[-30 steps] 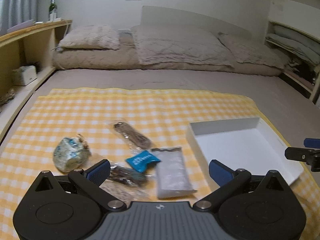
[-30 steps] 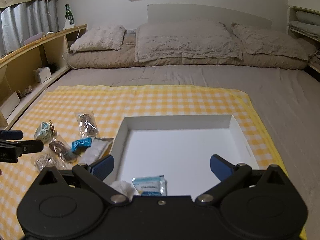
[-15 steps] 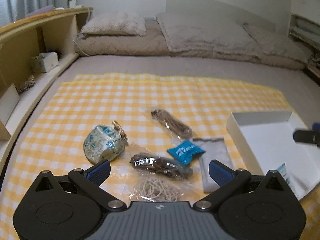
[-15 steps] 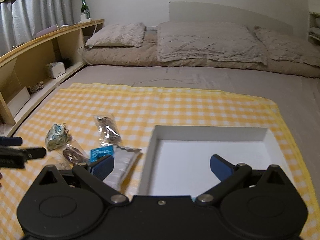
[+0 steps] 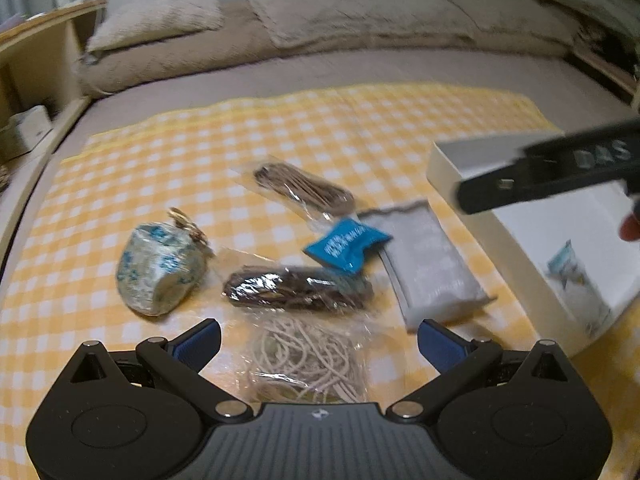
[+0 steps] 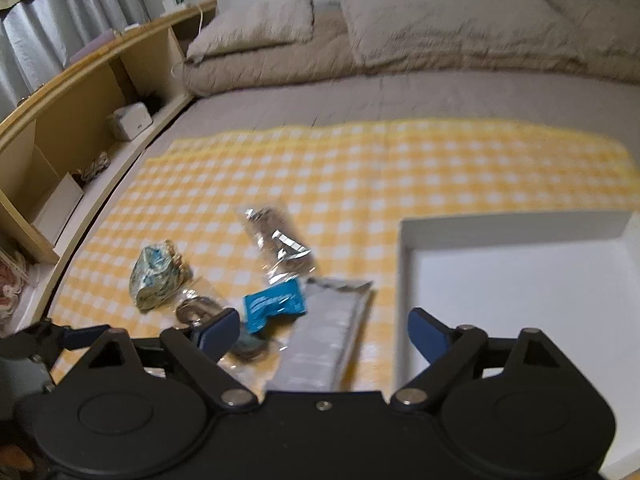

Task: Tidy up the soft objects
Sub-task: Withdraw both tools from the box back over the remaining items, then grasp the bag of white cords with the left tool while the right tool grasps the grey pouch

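Observation:
Several soft packets lie on a yellow checked cloth [image 5: 200, 152]: a blue-patterned bundle [image 5: 158, 274], a dark cord bag [image 5: 296, 290], a pale string bag [image 5: 308, 360], a brown cord bag [image 5: 304, 190], a blue sachet [image 5: 346, 250] and a grey pouch [image 5: 430, 266]. My left gripper [image 5: 318, 342] is open and empty, low over the string bag. My right gripper [image 6: 322, 332] is open and empty above the grey pouch [image 6: 328, 332] and blue sachet [image 6: 274, 304]. A white box [image 6: 520, 264] at the right holds a small packet [image 5: 576, 280].
The cloth lies on a bed with beige pillows [image 6: 256, 28] at the far end. A wooden shelf unit [image 6: 60, 120] runs along the left side. The right gripper's arm [image 5: 548, 172] crosses the left wrist view above the box.
Both grippers have moved left and lower, toward the pile of packets. The right gripper has left the box and now hangs over the grey pouch. Both stay open.

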Motion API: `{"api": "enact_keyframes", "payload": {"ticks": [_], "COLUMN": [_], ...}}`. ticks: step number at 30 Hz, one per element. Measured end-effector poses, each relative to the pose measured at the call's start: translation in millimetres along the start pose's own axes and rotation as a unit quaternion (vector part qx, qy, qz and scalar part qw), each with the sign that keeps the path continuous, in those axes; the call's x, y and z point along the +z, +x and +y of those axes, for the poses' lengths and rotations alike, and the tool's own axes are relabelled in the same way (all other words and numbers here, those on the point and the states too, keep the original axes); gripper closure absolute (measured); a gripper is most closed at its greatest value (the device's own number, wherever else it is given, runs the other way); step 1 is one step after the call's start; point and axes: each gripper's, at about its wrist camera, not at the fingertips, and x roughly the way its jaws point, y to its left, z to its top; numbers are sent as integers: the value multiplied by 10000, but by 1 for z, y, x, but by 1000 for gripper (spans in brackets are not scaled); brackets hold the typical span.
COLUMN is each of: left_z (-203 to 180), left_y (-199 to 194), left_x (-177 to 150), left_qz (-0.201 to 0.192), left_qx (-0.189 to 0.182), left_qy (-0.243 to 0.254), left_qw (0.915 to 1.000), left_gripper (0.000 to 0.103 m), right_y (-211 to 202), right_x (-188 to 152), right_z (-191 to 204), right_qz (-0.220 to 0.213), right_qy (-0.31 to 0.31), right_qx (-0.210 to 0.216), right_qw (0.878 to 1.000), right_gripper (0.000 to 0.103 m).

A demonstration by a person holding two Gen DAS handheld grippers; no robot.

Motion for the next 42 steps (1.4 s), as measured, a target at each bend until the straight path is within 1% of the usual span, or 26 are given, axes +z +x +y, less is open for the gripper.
{"api": "enact_keyframes", "payload": {"ticks": [5,9,13,14,17,21,25,29,34,37,40,41,42], "left_z": [-6,-5,-3,-3,-1,1,4,3,4,5,5,5,5], "left_y": [15,26,36,37,41,42,44,43,40,39,38,38,37], "left_x": [-2,-4,-7,-8,-9,-10,-10,-10,-9,-9,-9,-8,-9], "left_qz": [230,366,528,556,638,663,712,720,689,673,656,654,653], "left_qx": [65,188,196,186,139,162,166,175,193,181,194,194,195], "left_qy": [302,440,518,538,539,521,486,461,420,366,346,337,320], "left_qw": [9993,9982,9971,9968,9964,9963,9961,9962,9966,9969,9971,9971,9972], "left_gripper": [0,1,2,3,7,10,13,16,23,26,29,29,29], "right_y": [32,57,81,86,95,104,108,113,118,121,122,122,121], "right_x": [-3,-7,-12,-13,-15,-15,-16,-17,-20,-23,-25,-25,-25], "right_z": [14,21,28,30,34,35,35,32,38,41,43,43,43], "right_qz": [420,718,1011,1050,1148,1207,1219,1293,1288,1368,1419,1404,1399], "right_qy": [-25,-46,-44,-95,-201,-183,-293,-189,-396,-650,-965,-1010,-1049], "right_qx": [88,-57,-170,-233,-456,-551,-833,-794,-747,-812,-909,-902,-860], "right_qw": [9991,9974,9947,9942,9921,9910,9886,9882,9881,9851,9810,9808,9808], "right_gripper": [19,19,21,21,21,22,23,22,22,27,36,40,47]}}
